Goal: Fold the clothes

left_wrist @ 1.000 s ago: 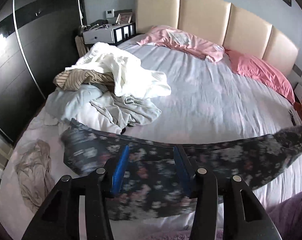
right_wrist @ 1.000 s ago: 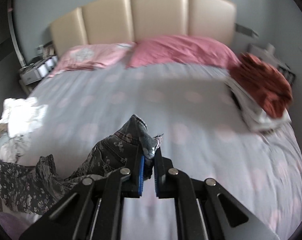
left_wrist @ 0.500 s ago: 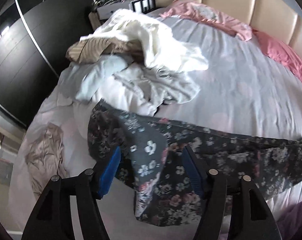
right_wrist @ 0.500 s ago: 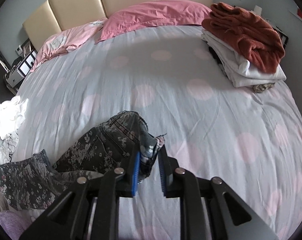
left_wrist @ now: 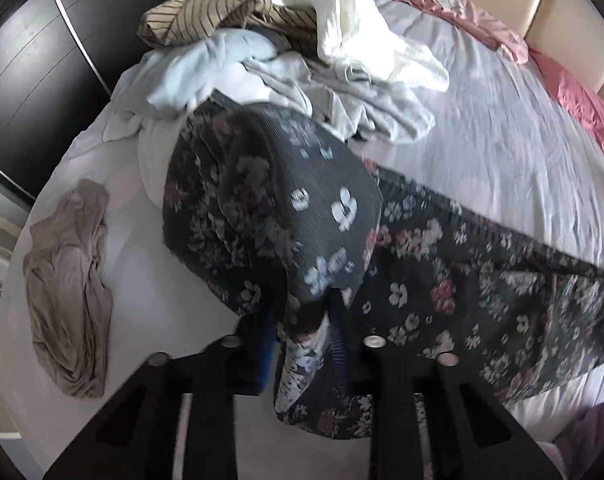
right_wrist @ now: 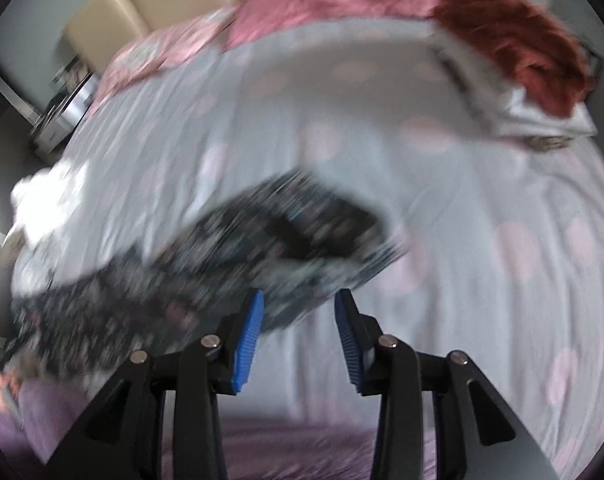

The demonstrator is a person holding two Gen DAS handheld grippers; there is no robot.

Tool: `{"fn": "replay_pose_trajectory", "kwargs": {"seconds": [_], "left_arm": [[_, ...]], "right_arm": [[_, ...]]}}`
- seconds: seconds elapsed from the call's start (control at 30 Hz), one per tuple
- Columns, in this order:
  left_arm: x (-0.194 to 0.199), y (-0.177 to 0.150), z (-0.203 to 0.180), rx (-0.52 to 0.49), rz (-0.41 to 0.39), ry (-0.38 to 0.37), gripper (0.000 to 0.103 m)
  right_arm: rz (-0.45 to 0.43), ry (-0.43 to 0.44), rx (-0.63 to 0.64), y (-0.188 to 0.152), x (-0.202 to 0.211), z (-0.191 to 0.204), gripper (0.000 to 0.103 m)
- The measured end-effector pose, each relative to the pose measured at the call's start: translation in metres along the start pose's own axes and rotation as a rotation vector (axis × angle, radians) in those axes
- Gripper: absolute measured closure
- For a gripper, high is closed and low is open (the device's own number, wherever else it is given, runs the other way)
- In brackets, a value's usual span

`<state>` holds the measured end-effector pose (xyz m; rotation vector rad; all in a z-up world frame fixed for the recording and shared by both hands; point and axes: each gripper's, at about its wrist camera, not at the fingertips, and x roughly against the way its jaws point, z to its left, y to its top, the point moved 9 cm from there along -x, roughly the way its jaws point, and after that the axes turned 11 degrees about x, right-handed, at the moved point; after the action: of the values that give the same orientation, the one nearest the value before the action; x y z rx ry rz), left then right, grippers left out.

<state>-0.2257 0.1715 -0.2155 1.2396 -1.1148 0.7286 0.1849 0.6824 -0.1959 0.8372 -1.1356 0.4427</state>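
Note:
The dark floral trousers (left_wrist: 441, 264) lie stretched across the near part of the bed. My left gripper (left_wrist: 302, 320) is closed on a bunched fold of them near their left end; the fabric drapes over and hides the fingertips. In the right wrist view the trousers (right_wrist: 262, 240) are blurred and lie just ahead of my right gripper (right_wrist: 300, 316), which is open and empty, its blue pads (right_wrist: 248, 340) wide apart.
A heap of unfolded clothes (left_wrist: 302, 40), white, pale blue and striped, lies behind the trousers at the left. A beige garment (left_wrist: 70, 280) lies near the bed's left edge. A folded stack topped by a rust-red garment (right_wrist: 513, 40) sits at the right. Pink pillows (right_wrist: 321, 8) line the headboard.
My right gripper opened and let go of the trousers' end, which dropped onto the bed. My left gripper moved forward and closed on a fold of the trousers.

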Motion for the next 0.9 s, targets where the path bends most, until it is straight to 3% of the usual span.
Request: {"fn": "replay_pose_trajectory", "kwargs": {"seconds": [0.1, 0.33, 0.37, 0.4, 0.43, 0.53, 0.73, 0.9], "left_arm": [[-0.002, -0.002, 0.0, -0.003, -0.008, 0.008, 0.091], [0.005, 0.003, 0.005, 0.036, -0.026, -0.018, 0.097], [0.008, 0.005, 0.006, 0.04, -0.035, -0.021, 0.097], [0.01, 0.008, 0.006, 0.041, -0.044, -0.022, 0.097], [0.014, 0.012, 0.006, 0.042, -0.056, -0.025, 0.098], [0.025, 0.027, 0.005, 0.048, -0.096, -0.032, 0.098], [0.042, 0.076, 0.003, 0.065, -0.167, -0.034, 0.098], [0.04, 0.116, -0.008, 0.067, -0.192, -0.028, 0.099]], "right_arm": [[0.082, 0.054, 0.049, -0.011, -0.026, 0.031, 0.052], [0.231, 0.117, 0.048, -0.024, -0.084, 0.064, 0.053], [0.224, 0.1, 0.053, -0.019, -0.088, 0.064, 0.059], [0.216, 0.079, 0.057, -0.013, -0.092, 0.065, 0.076], [0.207, 0.058, 0.061, -0.008, -0.096, 0.065, 0.086], [0.172, 0.021, 0.093, 0.012, -0.103, 0.065, 0.101], [0.073, -0.045, 0.163, 0.065, -0.108, 0.068, 0.103], [0.05, -0.041, 0.173, 0.108, -0.113, 0.078, 0.103]]}}
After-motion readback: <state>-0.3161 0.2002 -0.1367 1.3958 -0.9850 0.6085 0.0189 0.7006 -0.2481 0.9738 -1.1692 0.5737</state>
